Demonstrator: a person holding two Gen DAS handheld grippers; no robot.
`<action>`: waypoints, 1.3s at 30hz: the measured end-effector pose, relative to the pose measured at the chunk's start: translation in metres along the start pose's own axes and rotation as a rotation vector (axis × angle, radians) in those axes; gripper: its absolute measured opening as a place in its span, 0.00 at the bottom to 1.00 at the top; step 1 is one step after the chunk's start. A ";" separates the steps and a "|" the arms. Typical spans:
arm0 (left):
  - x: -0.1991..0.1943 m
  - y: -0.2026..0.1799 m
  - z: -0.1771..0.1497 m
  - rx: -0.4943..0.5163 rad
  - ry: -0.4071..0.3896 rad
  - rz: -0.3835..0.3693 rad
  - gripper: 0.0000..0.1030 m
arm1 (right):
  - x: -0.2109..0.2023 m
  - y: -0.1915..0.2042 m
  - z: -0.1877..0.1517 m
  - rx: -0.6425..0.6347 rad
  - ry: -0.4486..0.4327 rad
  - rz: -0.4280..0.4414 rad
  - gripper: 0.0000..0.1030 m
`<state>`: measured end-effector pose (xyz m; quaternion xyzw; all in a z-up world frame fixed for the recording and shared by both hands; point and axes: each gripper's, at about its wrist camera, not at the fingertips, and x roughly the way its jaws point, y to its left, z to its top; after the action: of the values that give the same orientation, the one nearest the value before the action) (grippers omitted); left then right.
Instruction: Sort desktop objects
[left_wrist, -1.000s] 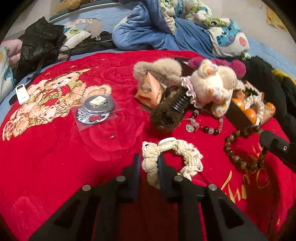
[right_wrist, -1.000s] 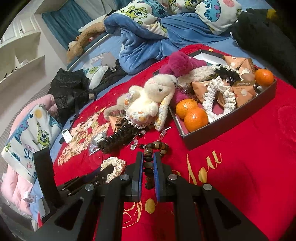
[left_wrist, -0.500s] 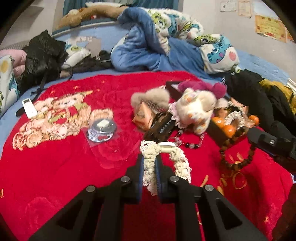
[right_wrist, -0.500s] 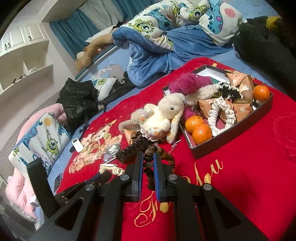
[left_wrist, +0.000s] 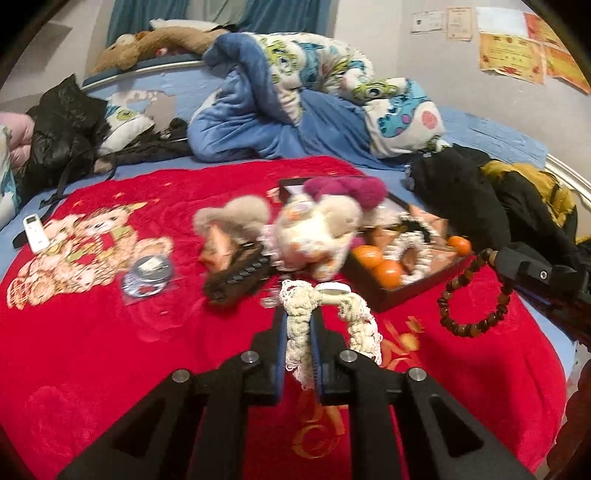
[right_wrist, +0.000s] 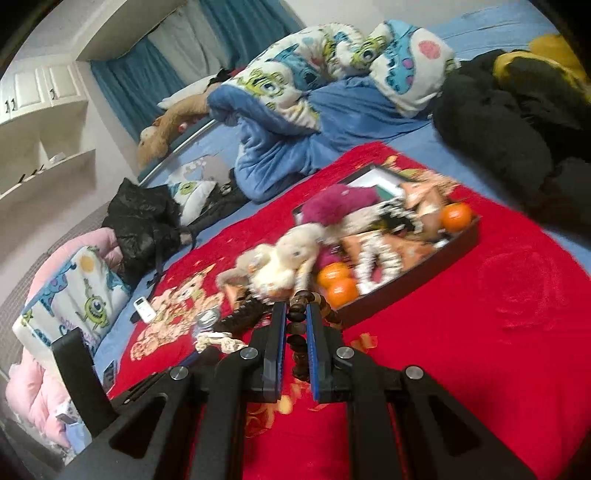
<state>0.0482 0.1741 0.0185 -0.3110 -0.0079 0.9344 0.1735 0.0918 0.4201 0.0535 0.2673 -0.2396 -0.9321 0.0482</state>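
Note:
My left gripper (left_wrist: 297, 321) is shut on a cream lace scrunchie (left_wrist: 358, 325), which hangs above the red blanket (left_wrist: 110, 350). My right gripper (right_wrist: 296, 314) is shut on a brown wooden bead bracelet (right_wrist: 297, 345), also lifted; in the left wrist view this bracelet (left_wrist: 472, 295) dangles from the right gripper's tip at the right. Ahead stands a dark tray (left_wrist: 417, 284) with oranges (left_wrist: 388, 273), a white scrunchie and orange packets. A cream plush rabbit (left_wrist: 317, 236), a dark brown hair claw (left_wrist: 236, 277) and a round tin in a plastic bag (left_wrist: 147, 277) lie on the blanket.
A white remote (left_wrist: 35, 232) lies at the blanket's left edge. Behind are a blue and cartoon-print duvet (left_wrist: 295, 103), a black bag (left_wrist: 62, 133) at left and dark clothes (left_wrist: 480, 199) at right. In the right wrist view, white shelves (right_wrist: 44, 147) line the left wall.
Both grippers have risen from the blanket, carrying the scrunchie and the bead bracelet up. The left jaws have closed tighter on the scrunchie. The tray now sits nearer the centre of both views.

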 end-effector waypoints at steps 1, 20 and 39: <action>0.001 -0.009 0.000 0.009 0.000 -0.009 0.12 | -0.005 -0.006 0.002 0.007 0.000 -0.011 0.11; 0.005 -0.105 -0.004 0.060 0.020 -0.133 0.12 | -0.048 -0.068 0.014 0.113 -0.119 -0.015 0.11; 0.015 -0.103 0.007 0.065 -0.028 -0.138 0.12 | -0.031 -0.064 0.023 0.071 -0.164 0.060 0.11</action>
<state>0.0656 0.2762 0.0280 -0.2910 -0.0012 0.9242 0.2472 0.1087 0.4930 0.0553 0.1845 -0.2835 -0.9399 0.0470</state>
